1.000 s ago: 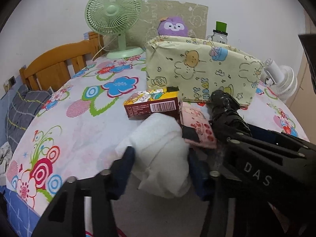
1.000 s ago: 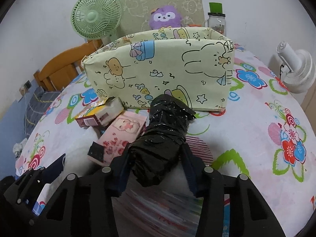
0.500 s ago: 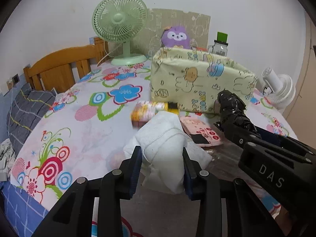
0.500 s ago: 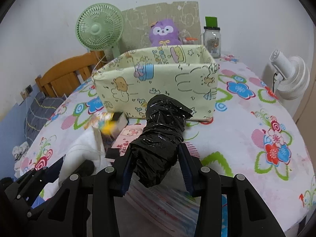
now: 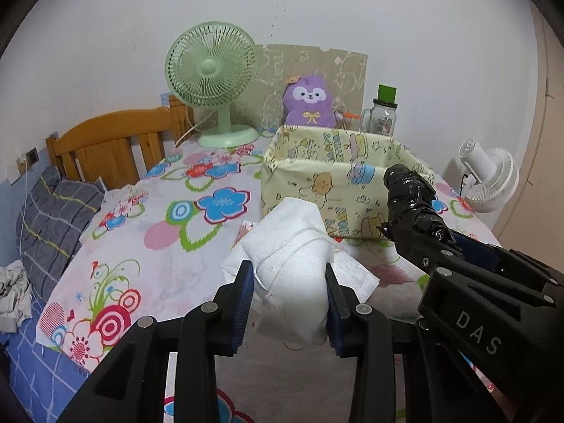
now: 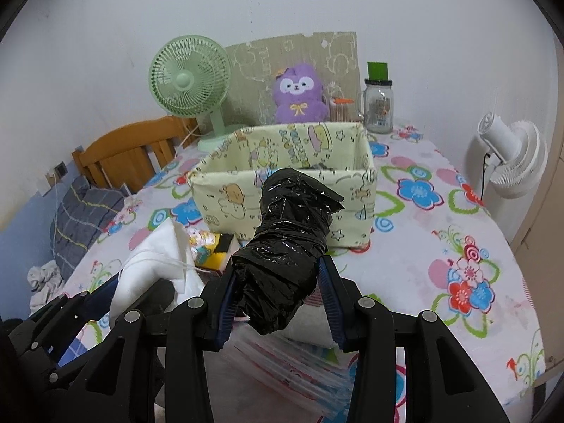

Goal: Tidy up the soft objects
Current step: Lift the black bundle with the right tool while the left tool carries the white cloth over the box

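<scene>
My left gripper [image 5: 289, 282] is shut on a white cloth bundle [image 5: 292, 246] tied with string and holds it above the flowered table. My right gripper [image 6: 278, 282] is shut on a roll of black plastic bags [image 6: 292, 236], also lifted. Both are in front of the open yellow cartoon-print fabric box [image 5: 338, 179], which also shows in the right wrist view [image 6: 282, 172]. The right gripper with the black roll [image 5: 412, 204] shows at the right of the left wrist view. The white bundle [image 6: 158, 257] shows at the left of the right wrist view.
A small colourful carton [image 6: 211, 243] lies before the box. Behind the box stand a green fan [image 5: 211, 74], a purple plush [image 5: 310, 102] and a glass jar [image 5: 382, 116]. A white fan [image 6: 511, 155] is at the right. A wooden headboard [image 5: 109, 144] is at the left.
Both grippers have risen and pulled back from the table with their loads. The left gripper has closed tighter on the white bundle. The inside of the box has come into view.
</scene>
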Motion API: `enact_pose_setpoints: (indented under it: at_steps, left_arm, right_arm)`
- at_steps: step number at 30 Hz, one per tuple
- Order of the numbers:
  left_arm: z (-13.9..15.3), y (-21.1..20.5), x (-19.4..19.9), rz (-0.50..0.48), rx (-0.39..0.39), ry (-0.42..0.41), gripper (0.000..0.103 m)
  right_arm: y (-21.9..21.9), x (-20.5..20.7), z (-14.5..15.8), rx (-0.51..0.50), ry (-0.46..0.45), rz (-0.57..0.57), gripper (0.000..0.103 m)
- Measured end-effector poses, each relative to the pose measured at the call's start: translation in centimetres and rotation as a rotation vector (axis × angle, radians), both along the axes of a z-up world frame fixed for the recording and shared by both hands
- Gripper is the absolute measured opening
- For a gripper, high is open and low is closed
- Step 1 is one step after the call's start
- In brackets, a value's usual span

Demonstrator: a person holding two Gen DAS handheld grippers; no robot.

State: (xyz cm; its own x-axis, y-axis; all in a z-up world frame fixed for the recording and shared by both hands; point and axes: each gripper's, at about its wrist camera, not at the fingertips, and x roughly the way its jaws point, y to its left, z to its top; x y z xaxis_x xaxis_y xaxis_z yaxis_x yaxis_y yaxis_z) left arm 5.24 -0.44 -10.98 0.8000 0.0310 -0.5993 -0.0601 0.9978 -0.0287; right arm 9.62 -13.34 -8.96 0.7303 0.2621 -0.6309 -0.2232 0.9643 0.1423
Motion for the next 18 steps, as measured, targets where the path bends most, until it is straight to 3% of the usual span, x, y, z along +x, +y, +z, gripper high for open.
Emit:
enact_pose_setpoints:
  at_steps: [18]
  left_arm:
    - [4.4,-1.3,0.6,-0.031,0.004,-0.058,0.037]
  right_arm:
    - [-0.5,-0.6,5.1,-0.017,-0.078,-0.018,0.047]
